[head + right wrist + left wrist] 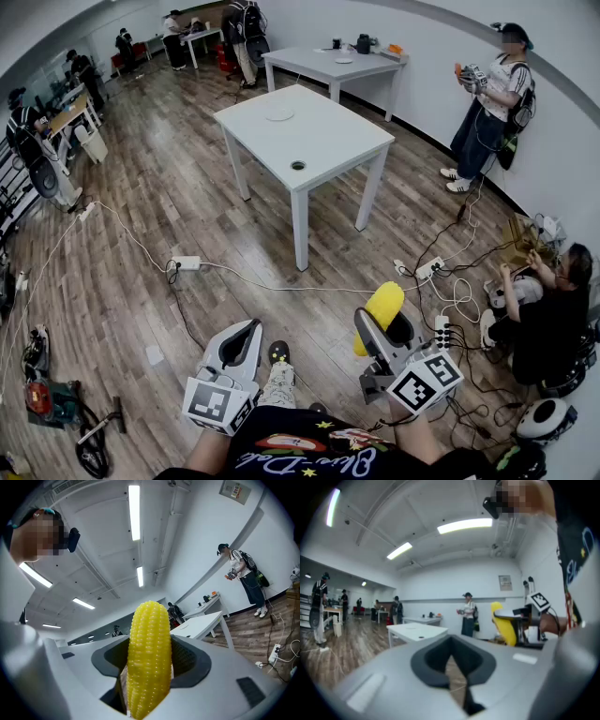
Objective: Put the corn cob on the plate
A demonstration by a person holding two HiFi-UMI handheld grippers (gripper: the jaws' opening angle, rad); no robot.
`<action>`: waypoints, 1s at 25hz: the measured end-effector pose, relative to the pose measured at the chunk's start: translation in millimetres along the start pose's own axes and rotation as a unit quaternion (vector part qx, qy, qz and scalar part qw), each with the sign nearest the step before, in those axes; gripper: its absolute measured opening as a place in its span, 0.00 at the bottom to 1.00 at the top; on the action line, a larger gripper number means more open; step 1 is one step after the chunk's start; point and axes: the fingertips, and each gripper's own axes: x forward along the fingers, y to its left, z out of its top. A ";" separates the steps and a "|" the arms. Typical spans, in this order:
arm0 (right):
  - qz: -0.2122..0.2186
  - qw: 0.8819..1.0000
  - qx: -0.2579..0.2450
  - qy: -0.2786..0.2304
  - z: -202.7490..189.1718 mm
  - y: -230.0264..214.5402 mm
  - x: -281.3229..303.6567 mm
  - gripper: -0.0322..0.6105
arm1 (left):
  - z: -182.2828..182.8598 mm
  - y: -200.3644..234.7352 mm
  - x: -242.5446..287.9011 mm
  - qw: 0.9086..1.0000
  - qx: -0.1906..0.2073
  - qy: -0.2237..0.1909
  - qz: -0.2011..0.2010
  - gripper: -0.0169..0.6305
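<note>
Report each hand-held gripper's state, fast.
Left hand-held gripper: closed, empty.
Right hand-held gripper: closed on the corn cob.

Cables (246, 275) cross the floor (141, 281) before the table (328, 136).

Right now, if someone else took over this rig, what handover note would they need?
Left gripper: shut, empty, held low in front of the person.
Right gripper: shut on the corn cob, held in the air well short of the table.
Plate: on the white table ahead, across the wooden floor.
Done: the cob is in the grip.
Left: carry it to the table, set it on the plate, release.
</note>
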 end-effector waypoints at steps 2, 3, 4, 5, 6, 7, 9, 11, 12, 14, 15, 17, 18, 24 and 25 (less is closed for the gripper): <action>0.006 1.000 0.001 0.001 1.7 -4.2 26.6 0.46 | 2.3 24.1 17.9 1.000 0.000 -0.006 0.005 0.02; 0.008 1.000 0.001 0.001 3.0 -6.7 40.3 0.46 | 4.0 36.0 27.2 1.000 0.000 -0.008 0.007 0.02; 0.010 1.000 -0.003 0.001 5.0 -9.4 54.5 0.46 | 6.4 47.7 36.7 1.000 0.001 -0.012 0.007 0.02; 0.011 1.000 -0.008 0.000 7.9 -12.4 69.9 0.46 | 9.4 59.5 46.7 1.000 0.004 -0.015 0.007 0.02; 0.011 1.000 -0.015 -0.002 11.7 -15.8 86.9 0.46 | 12.4 72.1 57.3 1.000 0.008 -0.019 0.005 0.02; 0.010 1.000 -0.022 -0.004 16.0 -19.2 105.2 0.46 | 15.1 85.9 68.4 1.000 0.012 -0.021 0.004 0.02; 0.007 1.000 -0.028 -0.010 23.8 -24.4 142.8 0.46 | 18.0 116.0 91.1 1.000 0.017 -0.022 0.001 0.02; 0.006 0.999 -0.031 -0.014 30.2 -26.4 177.9 0.46 | 23.1 146.9 112.7 1.000 0.015 -0.025 -0.003 0.02; 0.006 0.999 -0.033 -0.016 32.8 -26.8 194.1 0.46 | 27.9 161.3 122.2 0.999 0.014 -0.030 -0.005 0.02; 0.005 0.999 -0.038 -0.019 36.2 -28.2 223.8 0.46 | 37.9 188.5 138.2 0.999 0.017 -0.040 -0.008 0.02; 0.004 0.999 -0.039 -0.020 36.5 -28.9 237.5 0.46 | 41.8 201.4 144.6 0.999 0.021 -0.044 -0.008 0.02; 0.001 0.999 -0.038 -0.022 35.4 -30.2 262.8 0.46 | 46.9 225.6 156.0 0.998 0.029 -0.047 -0.006 0.02; 0.000 0.999 -0.036 -0.021 34.8 -31.2 275.0 0.46 | 48.5 237.1 162.0 0.998 0.032 -0.047 -0.004 0.02; -0.001 1.000 -0.030 -0.002 34.0 -50.9 340.2 0.46 | 44.7 281.3 205.8 0.999 0.023 -0.039 -0.010 0.02; -0.003 0.999 -0.032 0.000 33.5 -56.2 349.1 0.46 | 40.5 287.6 211.8 0.999 0.023 -0.035 -0.008 0.02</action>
